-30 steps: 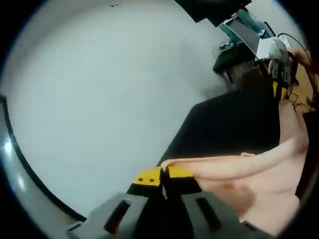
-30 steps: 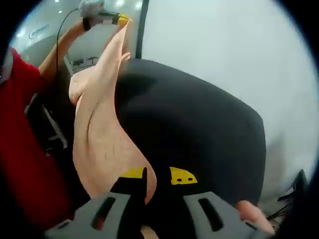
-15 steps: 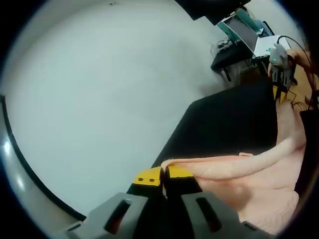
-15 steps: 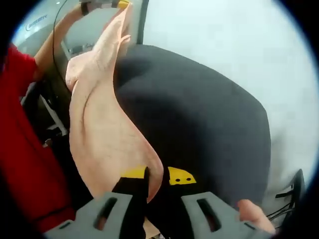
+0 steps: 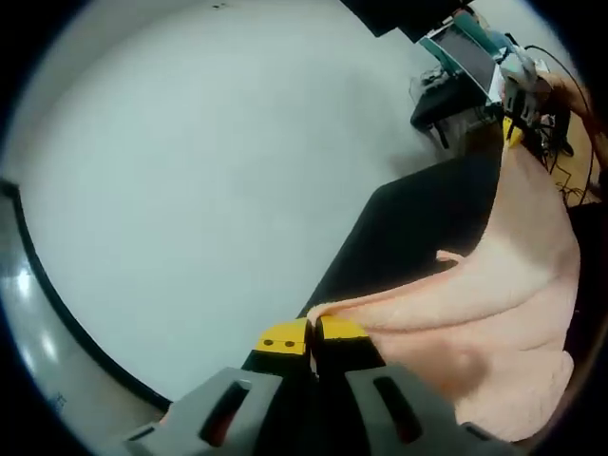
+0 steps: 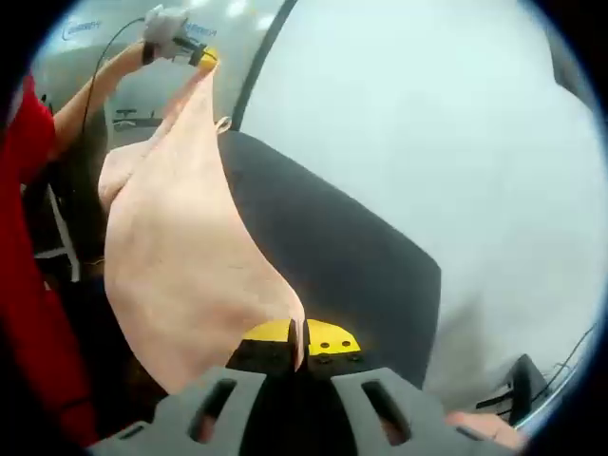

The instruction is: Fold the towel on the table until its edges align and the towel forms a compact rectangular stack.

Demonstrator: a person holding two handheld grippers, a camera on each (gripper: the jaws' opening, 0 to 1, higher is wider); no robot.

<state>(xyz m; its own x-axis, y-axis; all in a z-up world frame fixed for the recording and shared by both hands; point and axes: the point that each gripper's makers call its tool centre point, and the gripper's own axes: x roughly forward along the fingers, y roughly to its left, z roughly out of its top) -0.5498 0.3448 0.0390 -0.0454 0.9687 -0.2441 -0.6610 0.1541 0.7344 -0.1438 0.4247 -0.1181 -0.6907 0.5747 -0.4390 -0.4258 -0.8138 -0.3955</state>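
- Hanging in the air between both tools, the pink towel (image 5: pixel 494 294) is stretched over the black table (image 5: pixel 418 228) rather than lying on it.
- The left gripper (image 5: pixel 311 337) has its yellow-tipped jaws pressed together on one towel corner, at six o'clock in the left gripper view.
- The right gripper (image 6: pixel 297 337) is likewise clamped down on the opposite corner; in the left gripper view it shows far off at one o'clock, holding that corner high.
- In the right gripper view the left gripper sits at eleven o'clock, the cloth draping down from it in a long sagging sheet.
- The towel looks soft, light and limp; I'd judge it will sag and crease wherever it isn't held, so the corners are the right places to keep hold of.
- A person's red sleeve (image 6: pixel 24 237) stands close at nine o'clock in the right gripper view.
- A stand with a screen (image 5: pixel 470 62) stands beyond the table at one o'clock in the left gripper view, well apart from the towel.
- Pale floor (image 5: pixel 190 171) surrounds the table; nothing lies on the tabletop to block laying the cloth down.
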